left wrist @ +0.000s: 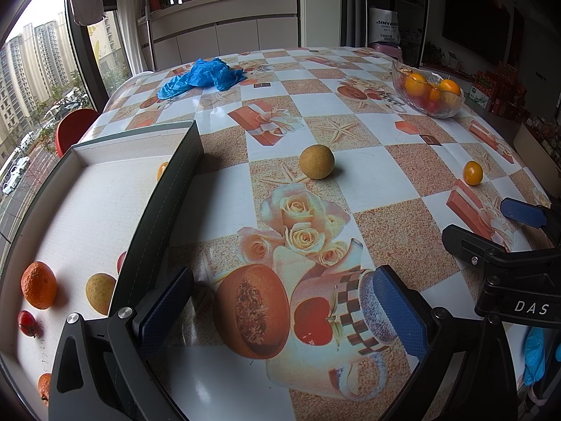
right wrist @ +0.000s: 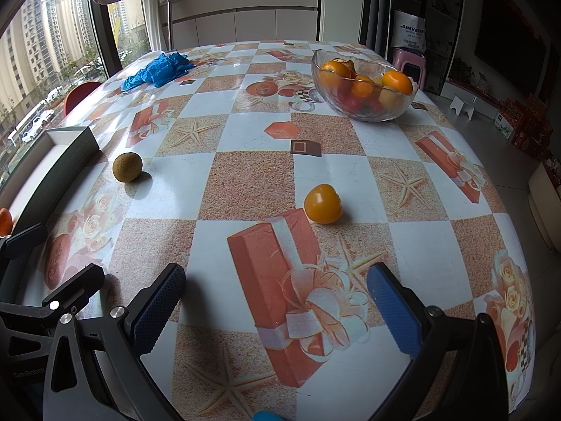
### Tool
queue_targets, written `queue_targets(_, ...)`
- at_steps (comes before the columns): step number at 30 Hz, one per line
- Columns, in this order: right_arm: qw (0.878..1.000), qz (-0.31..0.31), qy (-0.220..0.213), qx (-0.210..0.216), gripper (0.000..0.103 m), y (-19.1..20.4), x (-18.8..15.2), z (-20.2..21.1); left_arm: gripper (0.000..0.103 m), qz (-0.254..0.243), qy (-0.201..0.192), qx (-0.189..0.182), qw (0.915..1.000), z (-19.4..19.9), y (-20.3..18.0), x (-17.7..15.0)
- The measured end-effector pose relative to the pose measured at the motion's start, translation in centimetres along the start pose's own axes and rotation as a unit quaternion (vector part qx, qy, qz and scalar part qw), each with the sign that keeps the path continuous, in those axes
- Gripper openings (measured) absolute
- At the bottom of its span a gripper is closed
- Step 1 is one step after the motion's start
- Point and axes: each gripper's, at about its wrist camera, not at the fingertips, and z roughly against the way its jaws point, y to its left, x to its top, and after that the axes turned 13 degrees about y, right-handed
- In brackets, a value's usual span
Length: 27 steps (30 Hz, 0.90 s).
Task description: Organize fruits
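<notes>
While both the left gripper point(left wrist: 280, 312) and the right gripper point(right wrist: 277, 301) gape wide and empty, the glossy orange-yellow fruit point(right wrist: 322, 203) sits mid-frame on the tablecloth point(right wrist: 252, 182), looking light, slippery, bruisable, best pinched gently across its middle.

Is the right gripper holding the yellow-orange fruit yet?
No, the right gripper is open and empty, and the yellow-orange fruit sits on the tablecloth ahead of its fingers.
</notes>
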Motion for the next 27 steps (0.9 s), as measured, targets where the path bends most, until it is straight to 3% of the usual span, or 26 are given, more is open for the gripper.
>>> queue_targets(18, 1.000, -0.002, 0.004, -0.001, 0.103, -0.1, 0.0, 0.0, 0.103, -0.004, 0.007, -0.004, 1.0000, -0.1, 0.0, 0.2)
queue_targets(24, 1.000, -0.005, 0.019, -0.006, 0.103, -0.2, 0.6, 0.0, 0.103, -0.003, 0.064, -0.015, 0.9978, -0.8, 0.0, 2.3)
queue_targets(27, 1.000, -0.017, 0.020, -0.007, 0.096, -0.6, 1.1, -0.1, 0.103, -0.010, 0.064, -0.002, 0.9979, -0.8, -0.4, 3.5)
